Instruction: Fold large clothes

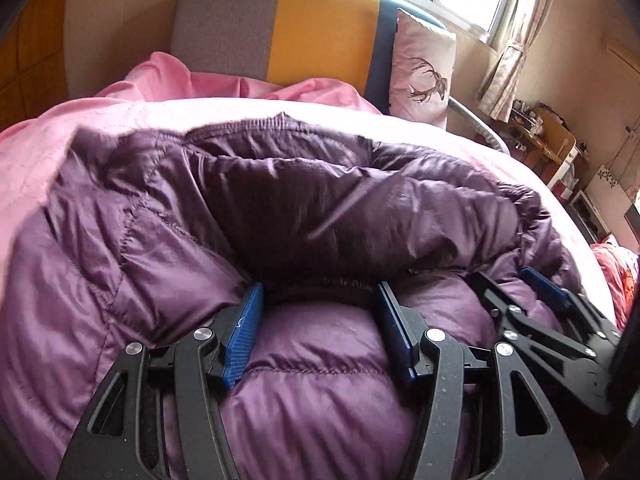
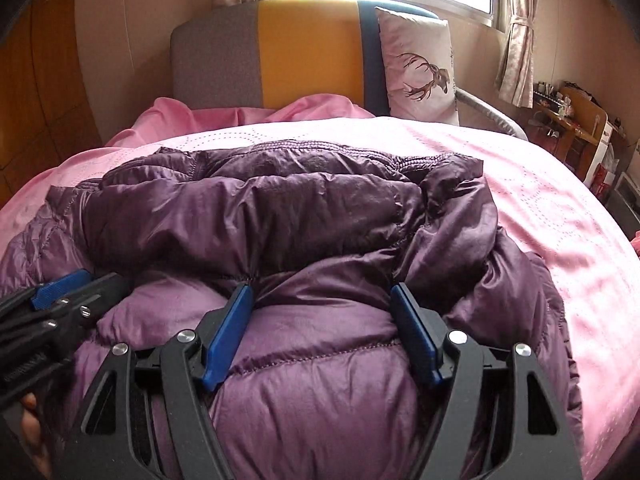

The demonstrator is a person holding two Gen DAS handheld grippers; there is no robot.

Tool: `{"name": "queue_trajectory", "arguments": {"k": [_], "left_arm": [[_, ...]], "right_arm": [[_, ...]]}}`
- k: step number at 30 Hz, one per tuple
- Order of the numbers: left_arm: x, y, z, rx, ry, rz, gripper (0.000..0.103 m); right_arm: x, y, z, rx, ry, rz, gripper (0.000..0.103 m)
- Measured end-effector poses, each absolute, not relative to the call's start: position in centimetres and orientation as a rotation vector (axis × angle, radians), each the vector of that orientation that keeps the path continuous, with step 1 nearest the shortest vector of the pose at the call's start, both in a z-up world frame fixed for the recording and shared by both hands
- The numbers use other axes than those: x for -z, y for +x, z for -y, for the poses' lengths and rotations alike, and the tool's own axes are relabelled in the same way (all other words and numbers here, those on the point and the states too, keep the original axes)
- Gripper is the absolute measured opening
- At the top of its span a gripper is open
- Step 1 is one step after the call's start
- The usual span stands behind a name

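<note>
I have both tools side by side over the purple down jacket, which lies bunched on the pink bedspread, directly under and ahead of the fingers. My left hand-held gripper stands wide, a puffy quilted section bulging between its blue pads without being pinched; my right hand-held gripper is just as wide, straddling another swell of the same jacket. My worry is the slick, springy fabric: if I close on the top layer alone, I expect the filling to squirt out and the fold to spring back. Beyond the fingertips a deer-print pillow leans on the headboard. I see no containers here.
</note>
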State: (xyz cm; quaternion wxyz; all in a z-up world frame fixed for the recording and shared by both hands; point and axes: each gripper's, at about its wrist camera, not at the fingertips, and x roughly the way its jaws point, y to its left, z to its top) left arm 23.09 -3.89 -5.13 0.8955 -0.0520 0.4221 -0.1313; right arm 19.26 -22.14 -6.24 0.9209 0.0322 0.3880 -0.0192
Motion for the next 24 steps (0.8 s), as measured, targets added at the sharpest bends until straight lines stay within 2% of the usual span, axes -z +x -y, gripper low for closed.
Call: {"name": "queue_trajectory", "arguments": {"k": [1,3,10,13,24], "left_arm": [[4.5,22.7,3.7,0.268,-0.11,-0.869,0.058],[2.7,21.3,2.7,0.257,-0.116,-0.825,0.07],[0.5,18.2,-0.5,0.189,-0.088,-0.749,0.07],[0.5,17.1,-1.9,0.169,-0.102,-0.743,0.075],[1.2,15.3,-5.0,0.141,-0.13,-0.738,0.075]], "right_arm": [[5.6,18.8,22.3,0.031,0.07,-0.797,0.078],[4.2,17.5,22.6,0.02,0.084,-0.769,0.084],[1.5,13.6,22.5,0.0,0.077,-0.729,0.085],[1.2,12.5,21.1,-0.04,0.061,-0.729,0.085],[2.4,12.6,16.3,-0.121,-0.004,-0.768,0.085]]}}
